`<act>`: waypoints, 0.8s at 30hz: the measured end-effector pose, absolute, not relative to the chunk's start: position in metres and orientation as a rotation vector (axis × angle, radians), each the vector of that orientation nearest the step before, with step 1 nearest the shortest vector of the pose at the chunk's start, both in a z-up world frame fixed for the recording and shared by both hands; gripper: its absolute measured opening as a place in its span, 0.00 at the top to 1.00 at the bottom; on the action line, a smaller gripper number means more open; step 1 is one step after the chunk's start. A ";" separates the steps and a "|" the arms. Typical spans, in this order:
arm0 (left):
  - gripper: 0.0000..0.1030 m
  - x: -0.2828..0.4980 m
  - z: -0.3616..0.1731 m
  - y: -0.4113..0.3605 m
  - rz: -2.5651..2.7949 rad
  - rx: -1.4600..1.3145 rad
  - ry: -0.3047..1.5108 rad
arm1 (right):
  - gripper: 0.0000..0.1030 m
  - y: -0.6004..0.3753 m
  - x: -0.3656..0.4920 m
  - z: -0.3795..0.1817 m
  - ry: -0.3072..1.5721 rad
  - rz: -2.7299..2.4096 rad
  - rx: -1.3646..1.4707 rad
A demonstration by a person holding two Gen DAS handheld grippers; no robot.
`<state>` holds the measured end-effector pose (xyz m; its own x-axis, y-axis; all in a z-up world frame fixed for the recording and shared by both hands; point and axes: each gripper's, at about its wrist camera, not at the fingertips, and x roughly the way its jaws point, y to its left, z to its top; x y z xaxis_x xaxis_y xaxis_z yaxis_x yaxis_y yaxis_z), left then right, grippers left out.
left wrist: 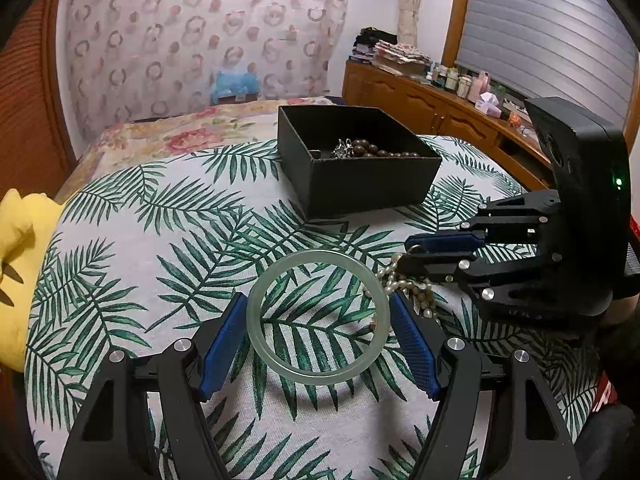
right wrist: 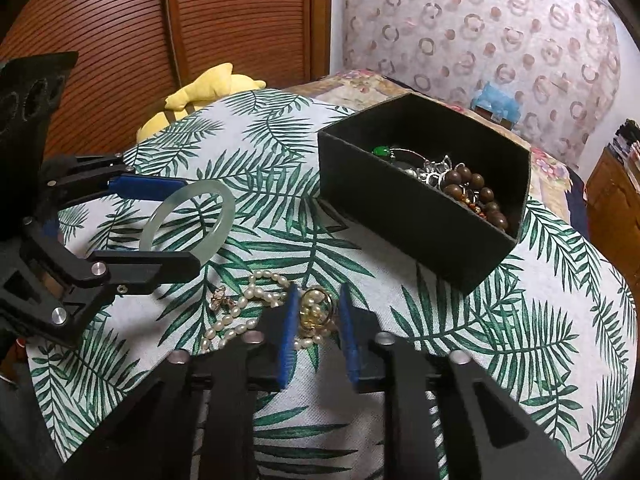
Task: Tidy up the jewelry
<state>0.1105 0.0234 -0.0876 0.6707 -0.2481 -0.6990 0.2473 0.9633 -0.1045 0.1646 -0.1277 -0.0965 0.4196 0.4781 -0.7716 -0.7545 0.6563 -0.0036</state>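
**Q:** Where is the jade bangle sitting?

**A:** It is hanging between the pads of the left gripper, which is pinching it across its full width (jaws spread wide, one blue pad pressing on each outer edge). The right wrist view is showing it tilted, clear of the leaf-print cloth.

**Q:** And what is the right gripper doing?

**A:** It is pointing down at the pearl necklace, which is lying loosely heaped on the cloth just beside the bangle. Its pads are standing close together, nipping a gold ring that is lying among the pearls.

**Q:** What is lying farther out?

**A:** A black box is standing open on the cloth beyond both grippers, apart from them. It is holding brown beads, silver pieces and a green stone (other contents too tangled to tell). A yellow cushion is resting at the cloth's far edge.
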 end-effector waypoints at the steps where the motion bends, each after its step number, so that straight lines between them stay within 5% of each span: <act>1: 0.33 0.111 -0.088 0.023 -0.278 0.000 0.788 | 0.92 -0.128 0.164 -0.096 0.824 0.802 -0.377; 24: 0.33 0.113 -0.091 0.018 -0.287 0.021 0.801 | 0.92 -0.177 0.190 -0.092 0.853 0.729 -0.233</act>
